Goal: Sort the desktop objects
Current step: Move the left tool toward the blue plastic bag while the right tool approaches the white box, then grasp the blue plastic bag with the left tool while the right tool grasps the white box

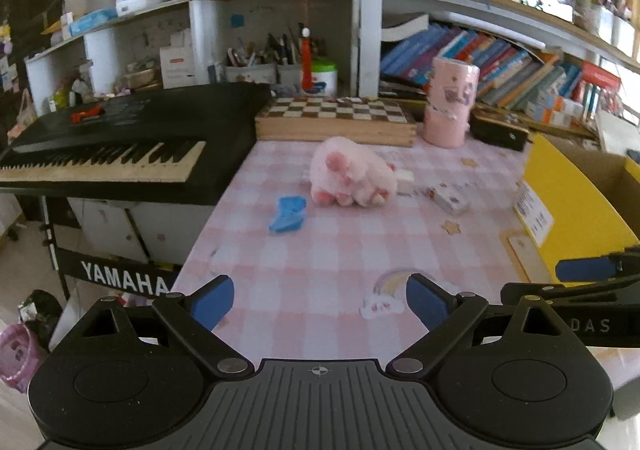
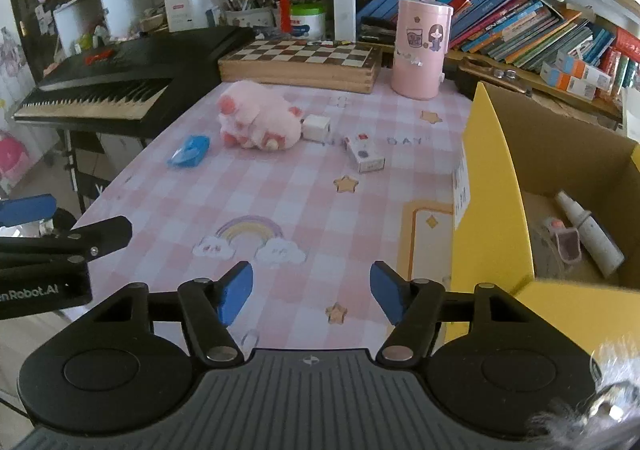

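The left hand-held gripper (image 1: 319, 300) hangs over the near edge of the tabletop (image 1: 320, 250), which is covered in a pink-and-white checked cloth; its blue-padded jaws stand wide apart with nothing between them. The right hand-held gripper (image 2: 311, 292) hovers over the same cloth near a printed rainbow (image 2: 250, 236); its jaws are parted less widely and also hold nothing.

A fluffy pink plush toy (image 2: 258, 116) lies near the middle of the tabletop. Just to its left lies a small flat blue plastic object (image 2: 189, 151). Touching or just beside the plush on its right is a small white cube-shaped box (image 2: 316, 127), and further right lies a small white rectangular carton with red print (image 2: 365, 154). In the left wrist view the plush (image 1: 352, 174) hides most of the white cube, and the blue object (image 1: 288, 213) and carton (image 1: 450, 199) are blurred.

Behind these stand a wooden folding chessboard box (image 2: 300, 64) and a tall pink cylindrical container with stickers (image 2: 420, 50), upright beside it.

Only the right wrist view looks into the open yellow cardboard box (image 2: 492, 186) at the tabletop's right edge: a white bottle (image 2: 588, 230) and a small pinkish item (image 2: 568, 244) lie on its floor. The left wrist view shows only that box's outer yellow wall (image 1: 568, 202), plus more of the black Yamaha keyboard (image 1: 120, 146) on its stand at the left.
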Motion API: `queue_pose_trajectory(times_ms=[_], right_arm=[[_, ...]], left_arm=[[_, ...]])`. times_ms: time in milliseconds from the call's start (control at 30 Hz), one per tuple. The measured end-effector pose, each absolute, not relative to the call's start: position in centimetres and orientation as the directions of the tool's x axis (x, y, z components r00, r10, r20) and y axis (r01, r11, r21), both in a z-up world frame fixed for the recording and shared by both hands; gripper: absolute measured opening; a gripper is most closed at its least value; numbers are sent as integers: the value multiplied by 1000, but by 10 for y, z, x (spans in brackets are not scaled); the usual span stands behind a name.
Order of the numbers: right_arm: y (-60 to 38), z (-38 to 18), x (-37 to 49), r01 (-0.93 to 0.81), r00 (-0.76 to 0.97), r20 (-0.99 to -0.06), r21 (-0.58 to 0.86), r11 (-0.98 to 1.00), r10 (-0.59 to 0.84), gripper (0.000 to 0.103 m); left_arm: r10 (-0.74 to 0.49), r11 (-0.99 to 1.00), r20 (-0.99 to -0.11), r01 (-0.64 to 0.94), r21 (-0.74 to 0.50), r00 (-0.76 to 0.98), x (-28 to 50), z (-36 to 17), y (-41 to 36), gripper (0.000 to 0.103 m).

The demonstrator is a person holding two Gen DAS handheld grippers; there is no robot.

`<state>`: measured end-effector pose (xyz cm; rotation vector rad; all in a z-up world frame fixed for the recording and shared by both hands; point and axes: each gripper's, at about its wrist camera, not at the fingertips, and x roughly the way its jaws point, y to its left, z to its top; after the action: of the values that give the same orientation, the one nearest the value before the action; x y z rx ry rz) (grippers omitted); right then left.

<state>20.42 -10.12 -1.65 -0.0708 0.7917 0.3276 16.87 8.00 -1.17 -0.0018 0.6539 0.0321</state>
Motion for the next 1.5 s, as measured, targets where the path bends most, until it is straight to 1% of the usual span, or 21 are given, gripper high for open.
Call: queue_pose_trajectory(times_ms=[233,367,500,700,867,1067,1233,1300,1333,1400,1433,1467,1500], right_arm=[[-102,-15,246,-313,661,-696,82,946,279,60],[-100,-14,277,-283,680,-681,98,954,272,58],[-96,-18,309,-252,681,-686,107,962,255,56],[-88,-36,358,-228,651,-733,62,972,200,56],[-84,-52,383,-240,630,-759,13,971,166,60],[-85,-66,405,-231,601,-783,21,973,159,60],[-85,-73,417,-230,581,-797,32,973,164,57],[-85,-75,418,-237,585,-794,29,971,166,56],[-84,-75,418,-245,585,-793,24,969,168,55],[-84,-75,419,-258,589,-789,23,966,176,46],[-83,-75,419,-262,591,-787,22,965,178,43],[-83,-74,419,-266,593,-785,20,964,179,38],[-83,-74,419,-268,595,-782,21,963,183,33]], left_arm=[[73,996,-602,-84,10,795,204,-12,83,95],[85,995,-606,-96,14,791,224,-15,84,94],[98,993,-617,-118,9,781,246,-23,87,94],[117,988,-650,-158,-4,751,281,-38,95,94],[133,986,-673,-167,15,728,308,-51,101,94],[138,985,-692,-174,18,708,331,-63,103,92],[154,983,-717,-175,45,680,344,-73,100,80],[148,985,-730,-169,46,667,347,-77,100,67],[144,985,-738,-164,46,660,349,-80,99,63],[137,986,-735,-163,36,664,349,-81,100,58],[130,986,-734,-162,27,666,349,-81,101,57],[126,987,-734,-160,24,667,350,-81,100,50],[124,988,-732,-154,27,670,350,-81,100,41]])
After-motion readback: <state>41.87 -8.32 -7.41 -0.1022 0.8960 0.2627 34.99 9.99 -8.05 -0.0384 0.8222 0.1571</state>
